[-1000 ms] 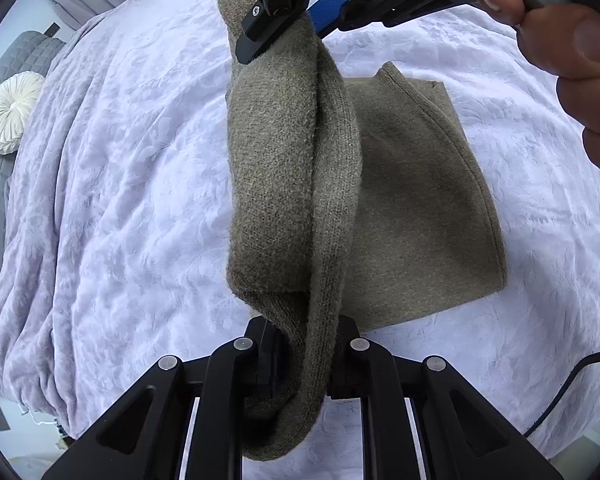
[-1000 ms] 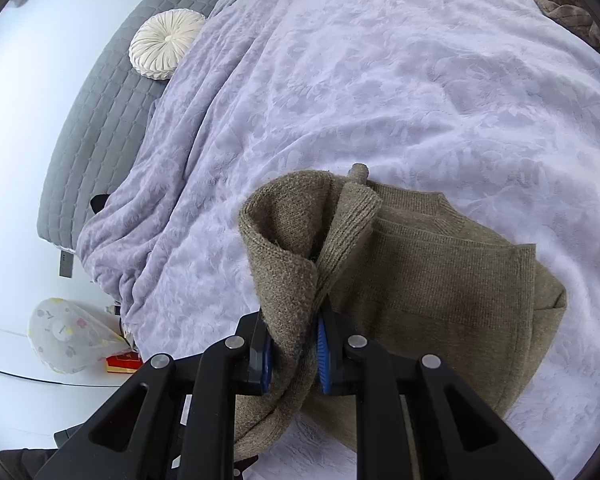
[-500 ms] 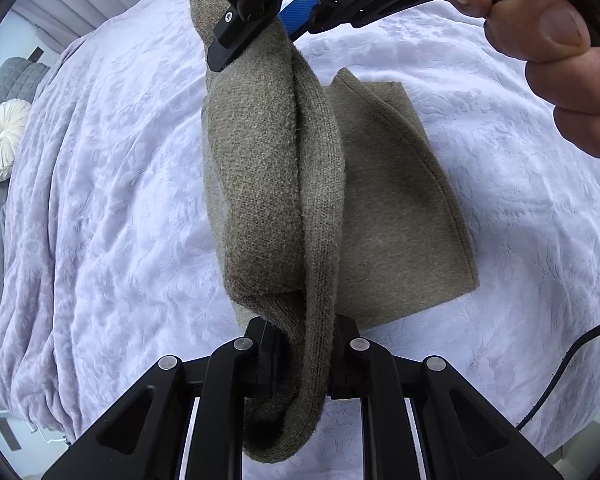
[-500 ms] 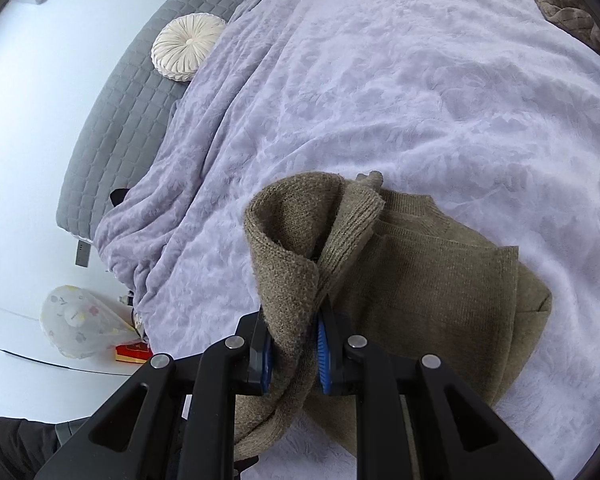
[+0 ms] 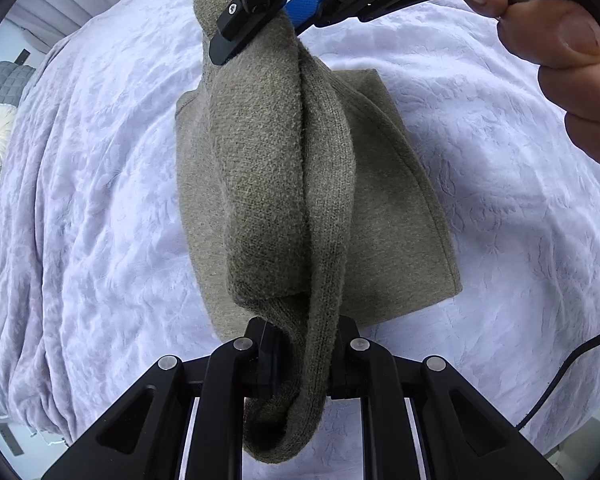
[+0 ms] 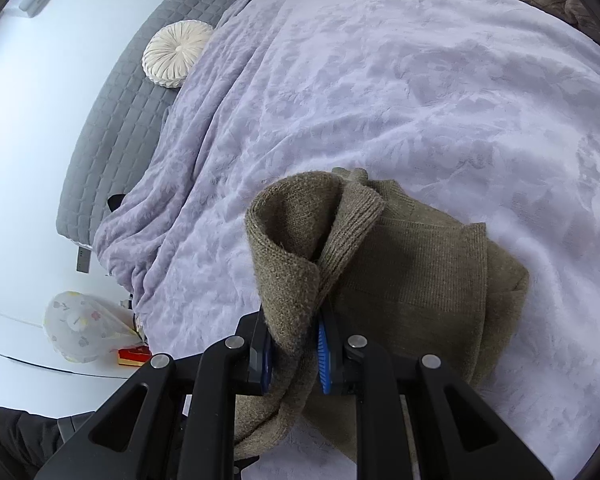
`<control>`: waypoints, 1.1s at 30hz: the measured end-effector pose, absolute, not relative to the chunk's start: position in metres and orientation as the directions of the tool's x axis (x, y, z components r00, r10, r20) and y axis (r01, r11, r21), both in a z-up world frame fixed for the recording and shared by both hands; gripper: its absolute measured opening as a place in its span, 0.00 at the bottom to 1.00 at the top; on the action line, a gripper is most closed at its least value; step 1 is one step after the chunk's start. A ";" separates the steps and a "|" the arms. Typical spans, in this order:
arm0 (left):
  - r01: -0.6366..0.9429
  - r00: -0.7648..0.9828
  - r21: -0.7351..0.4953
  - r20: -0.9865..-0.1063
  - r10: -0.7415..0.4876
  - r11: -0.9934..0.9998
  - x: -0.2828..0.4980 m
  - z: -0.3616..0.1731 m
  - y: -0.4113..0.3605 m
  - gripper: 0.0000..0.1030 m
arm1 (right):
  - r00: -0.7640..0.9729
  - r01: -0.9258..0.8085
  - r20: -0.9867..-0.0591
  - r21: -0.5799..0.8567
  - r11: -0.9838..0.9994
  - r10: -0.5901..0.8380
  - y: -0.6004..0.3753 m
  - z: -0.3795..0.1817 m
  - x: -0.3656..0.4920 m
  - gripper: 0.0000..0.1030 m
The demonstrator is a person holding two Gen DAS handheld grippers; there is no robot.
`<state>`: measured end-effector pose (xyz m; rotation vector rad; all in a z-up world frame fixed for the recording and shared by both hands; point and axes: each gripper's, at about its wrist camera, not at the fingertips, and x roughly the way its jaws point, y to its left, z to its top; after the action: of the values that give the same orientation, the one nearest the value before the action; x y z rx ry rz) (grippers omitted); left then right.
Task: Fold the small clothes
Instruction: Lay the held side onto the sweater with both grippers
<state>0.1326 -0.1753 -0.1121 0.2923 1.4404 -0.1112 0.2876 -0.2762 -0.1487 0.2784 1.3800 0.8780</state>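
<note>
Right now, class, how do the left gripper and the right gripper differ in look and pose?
The left gripper has black pads; the right gripper has blue ones. The left gripper points straight down at the bed; the right gripper slants across it. Both are shut on the olive knitted sweater.

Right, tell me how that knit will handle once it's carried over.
The knit is probably floppy: it sags between the left gripper and right gripper. Likely light, as two pinches lift it. Its fuzzy surface should resist slipping.
</note>
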 end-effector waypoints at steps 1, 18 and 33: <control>0.251 0.130 0.128 -0.987 0.097 0.960 0.133 -0.113 -0.176 0.16 | -0.056 -0.373 -0.732 0.646 0.666 0.679 -0.277 -0.149 0.288 0.18; 0.298 0.101 0.105 -0.992 0.078 0.949 0.142 -0.122 -0.195 0.16 | -0.052 -0.342 -0.739 0.646 0.683 0.672 -0.298 -0.168 0.295 0.18; 0.356 0.058 0.077 -0.997 0.060 0.931 0.148 -0.149 -0.212 0.16 | -0.042 -0.287 -0.752 0.640 0.713 0.658 -0.329 -0.197 0.297 0.18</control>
<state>0.1484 -0.2119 -0.1490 0.3402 1.5049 -0.2311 0.2970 -0.3285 -0.1970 0.3305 1.4200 0.7849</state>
